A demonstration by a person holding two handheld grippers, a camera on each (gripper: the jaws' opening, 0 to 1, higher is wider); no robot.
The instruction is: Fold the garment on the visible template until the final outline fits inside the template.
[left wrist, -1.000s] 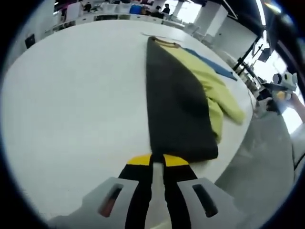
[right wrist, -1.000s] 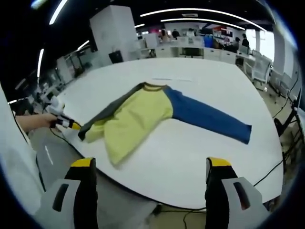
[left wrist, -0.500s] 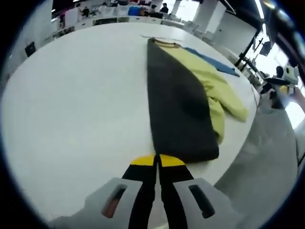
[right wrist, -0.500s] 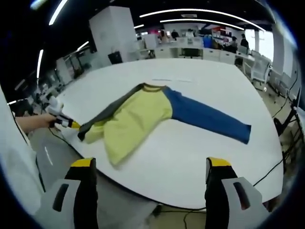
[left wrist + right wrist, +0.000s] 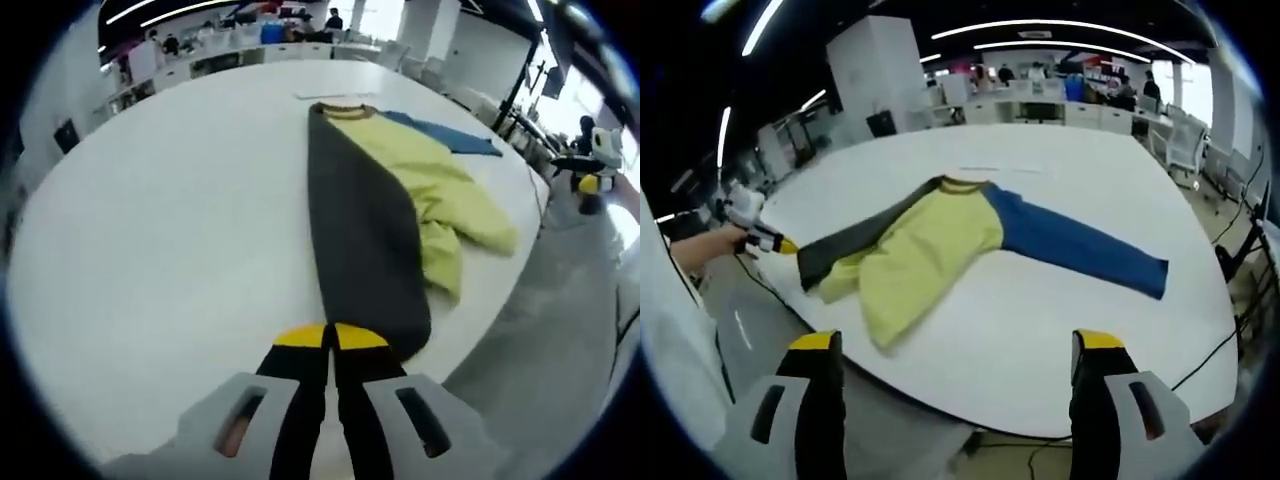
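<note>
A long-sleeved garment lies spread on the white table (image 5: 1060,340). It has a yellow body (image 5: 930,245), a blue sleeve (image 5: 1075,248) stretched to the right and a dark grey sleeve (image 5: 360,225). My left gripper (image 5: 331,342) is shut on the cuff end of the grey sleeve near the table's edge. From the right gripper view, that left gripper (image 5: 777,243) holds the cuff at the far left. My right gripper (image 5: 955,345) hangs open off the near table edge, with nothing between its fingers.
A thin pale mark (image 5: 990,167) lies on the table just beyond the collar. Grey floor (image 5: 560,330) borders the table. Office desks and people (image 5: 1060,90) stand in the far background. Cables (image 5: 1200,360) hang by the table's right edge.
The left gripper has drawn the grey sleeve's cuff outward and slightly up from the table edge, and the sleeve now lies straighter. The right gripper has stayed where it was.
</note>
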